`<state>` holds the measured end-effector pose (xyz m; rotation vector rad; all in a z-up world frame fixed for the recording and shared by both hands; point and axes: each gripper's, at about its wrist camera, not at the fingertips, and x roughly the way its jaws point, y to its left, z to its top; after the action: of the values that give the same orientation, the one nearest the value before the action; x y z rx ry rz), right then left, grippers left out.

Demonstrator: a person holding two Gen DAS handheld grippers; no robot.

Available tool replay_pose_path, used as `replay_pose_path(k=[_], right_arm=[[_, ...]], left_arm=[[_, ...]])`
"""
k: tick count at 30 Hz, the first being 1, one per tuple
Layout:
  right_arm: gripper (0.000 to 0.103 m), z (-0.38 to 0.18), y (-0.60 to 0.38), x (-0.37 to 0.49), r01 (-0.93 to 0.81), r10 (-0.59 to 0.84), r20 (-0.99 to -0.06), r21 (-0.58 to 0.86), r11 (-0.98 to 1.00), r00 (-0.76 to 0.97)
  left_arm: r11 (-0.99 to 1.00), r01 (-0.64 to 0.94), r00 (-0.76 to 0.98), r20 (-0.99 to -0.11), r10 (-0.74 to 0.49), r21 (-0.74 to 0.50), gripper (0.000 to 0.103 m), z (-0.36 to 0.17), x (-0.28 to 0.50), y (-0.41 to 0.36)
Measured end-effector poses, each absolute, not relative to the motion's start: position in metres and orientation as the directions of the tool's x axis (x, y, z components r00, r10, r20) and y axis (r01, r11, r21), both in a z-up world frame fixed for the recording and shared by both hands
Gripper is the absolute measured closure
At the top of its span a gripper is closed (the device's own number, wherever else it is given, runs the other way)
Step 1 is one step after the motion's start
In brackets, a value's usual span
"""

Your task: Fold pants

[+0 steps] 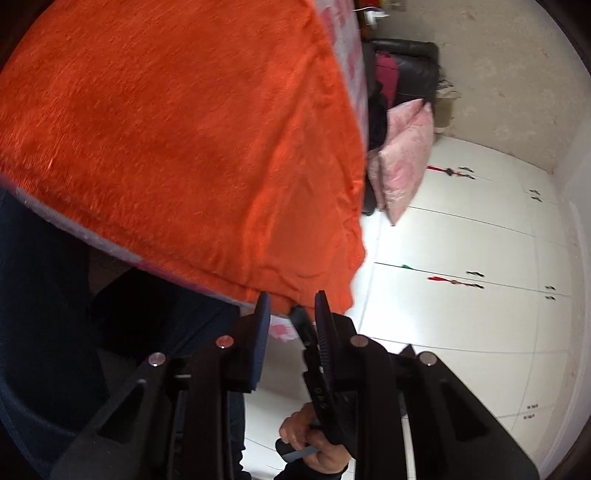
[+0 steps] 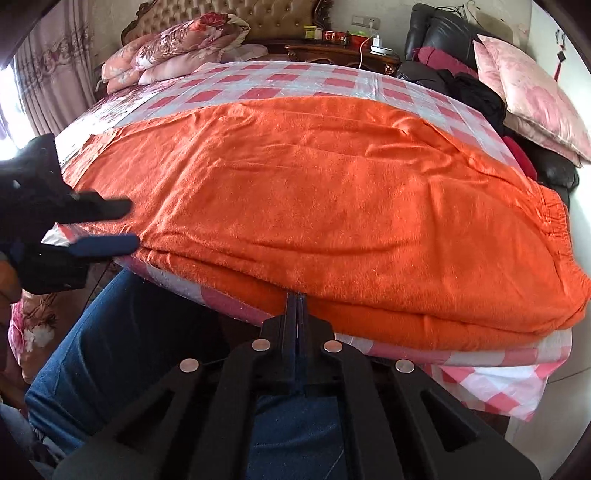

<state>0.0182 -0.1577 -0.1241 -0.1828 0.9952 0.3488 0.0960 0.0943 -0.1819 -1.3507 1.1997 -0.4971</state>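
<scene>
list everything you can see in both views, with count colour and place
pants: one, orange, spread flat on the table, waistband at the right end
tablecloth: one, pink and white check, covering the table
quilts: a folded stack, pink floral, far left by the headboard
headboard: one, tan, tufted, at the back
pillows: two, pink, far right
sofa: one, black, behind the pillows
wardrobe doors: white, with red tassels, in the left wrist view
jeans: blue, the person's legs at the near edge
left hand-held gripper: black, open, at the pants' left end
right hand-held gripper: black, shut at the pants' near edge
</scene>
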Motion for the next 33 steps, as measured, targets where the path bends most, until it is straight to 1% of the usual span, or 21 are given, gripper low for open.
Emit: replay_pose_path(k=[4, 5, 6, 10, 11, 12, 16, 18, 22, 26, 27, 28, 30, 32, 33], right_arm=[[0.103, -0.125, -0.158, 0.019, -0.373, 0.208, -0.844, 0.01, 0.928, 0.494], [0.103, -0.125, -0.158, 0.019, -0.37, 0.208, -0.845, 0.012, 0.929, 0.493], [0.103, -0.125, -0.158, 0.019, -0.368, 0.206, -0.845, 0.012, 0.93, 0.493], [0.103, -0.125, -0.158, 0.018, -0.365, 0.203, -0.845, 0.01, 0.931, 0.495], [0.103, -0.125, -0.157, 0.019, -0.365, 0.201, -0.845, 0.007, 0.931, 0.495], [0.103, -0.125, -0.157, 0.019, -0.365, 0.198, -0.846, 0.004, 0.931, 0.495], [0.103, -0.124, -0.157, 0.021, -0.354, 0.197, -0.85, 0.014, 0.935, 0.488], [0.103, -0.124, -0.158, 0.022, -0.347, 0.192, -0.855, 0.015, 0.938, 0.482], [0.103, -0.111, -0.164, 0.015, -0.332, 0.198, -0.855, 0.032, 0.943, 0.48], [0.102, -0.094, -0.165, 0.011, -0.326, 0.176, -0.841, -0.001, 0.945, 0.512], [0.096, -0.091, -0.163, 0.013, -0.318, 0.16, -0.836, -0.018, 0.948, 0.525], [0.093, -0.09, -0.16, 0.016, -0.309, 0.138, -0.833, -0.041, 0.95, 0.536], [0.09, -0.092, -0.152, 0.022, -0.294, 0.096, -0.822, -0.089, 0.952, 0.562], [0.085, -0.1, -0.147, 0.031, -0.276, 0.063, -0.825, -0.116, 0.954, 0.562], [0.085, -0.106, -0.145, 0.037, -0.266, 0.036, -0.83, -0.137, 0.954, 0.556]], left_arm=[[0.234, -0.374, 0.376, -0.377, -0.846, -0.898, 0.079, -0.189, 0.098, 0.094], [0.243, -0.388, 0.374, -0.393, -0.84, -0.889, 0.079, -0.193, 0.099, 0.092], [0.232, -0.401, 0.383, -0.392, -0.836, -0.886, 0.081, -0.198, 0.095, 0.093], [0.207, -0.416, 0.41, -0.386, -0.826, -0.885, 0.082, -0.202, 0.096, 0.097], [0.214, -0.424, 0.417, -0.399, -0.816, -0.88, 0.091, -0.203, 0.096, 0.098], [0.244, -0.422, 0.422, -0.427, -0.8, -0.873, 0.102, -0.2, 0.095, 0.1], [0.374, -0.326, 0.434, -0.489, -0.757, -0.868, 0.102, -0.164, 0.091, 0.097], [0.407, -0.301, 0.447, -0.504, -0.739, -0.863, 0.102, -0.15, 0.088, 0.097], [0.426, -0.327, 0.416, -0.534, -0.736, -0.843, 0.102, -0.16, 0.08, 0.096], [0.424, -0.358, 0.383, -0.545, -0.746, -0.832, 0.102, -0.179, 0.081, 0.095], [0.426, -0.36, 0.375, -0.547, -0.749, -0.83, 0.101, -0.181, 0.081, 0.095], [0.42, -0.358, 0.372, -0.54, -0.755, -0.834, 0.1, -0.182, 0.081, 0.095], [0.427, -0.33, 0.365, -0.531, -0.765, -0.842, 0.088, -0.178, 0.079, 0.094], [0.442, -0.288, 0.369, -0.524, -0.768, -0.85, 0.087, -0.169, 0.072, 0.095], [0.455, -0.257, 0.381, -0.523, -0.763, -0.852, 0.085, -0.162, 0.067, 0.096]])
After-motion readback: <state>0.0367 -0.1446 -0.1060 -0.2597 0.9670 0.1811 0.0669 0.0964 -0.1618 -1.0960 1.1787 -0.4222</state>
